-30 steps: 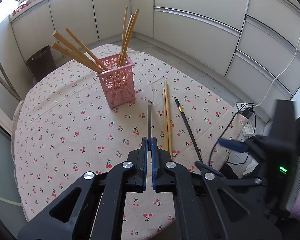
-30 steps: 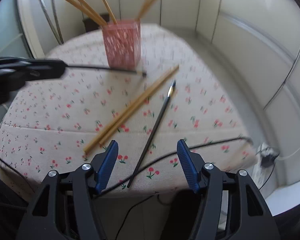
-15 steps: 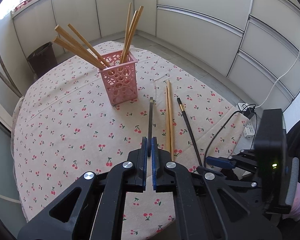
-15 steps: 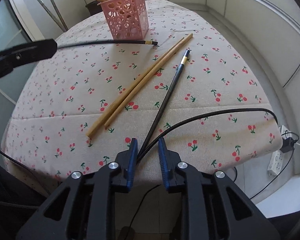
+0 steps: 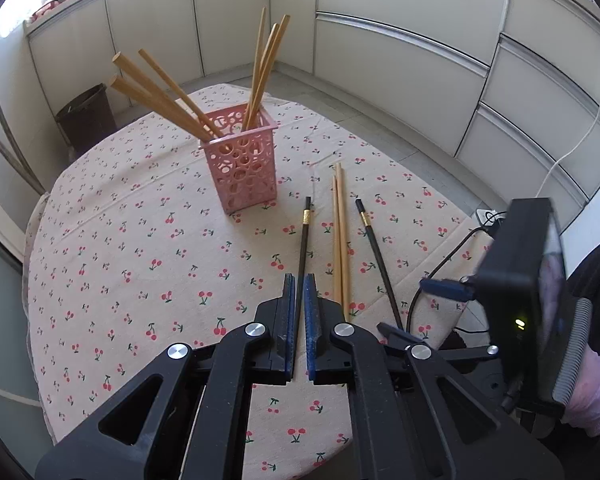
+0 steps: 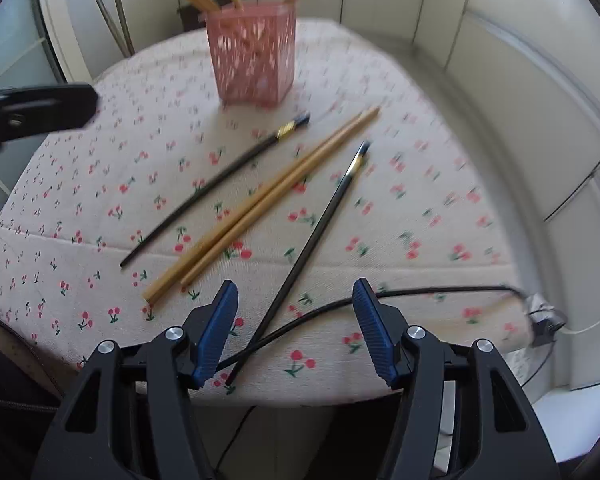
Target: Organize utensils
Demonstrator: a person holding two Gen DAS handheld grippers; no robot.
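A pink perforated basket stands on the cherry-print tablecloth with several wooden chopsticks in it. Two wooden chopsticks lie side by side on the cloth. A black chopstick lies left of them. My left gripper hovers over its thin end, jaws nearly together and gripping nothing. A second black chopstick lies to their right. My right gripper straddles its near end; its jaws are opening and the pads stay off it.
A black cable crosses the table's near edge under the right gripper and runs to a power strip on the floor. A dark bin stands beyond the table. White cabinets ring the room. A gloved hand holds the right gripper.
The black chopstick that the left gripper held above the table now lies on the cloth. The right gripper's jaws narrowed, then spread wide again around the second black chopstick.
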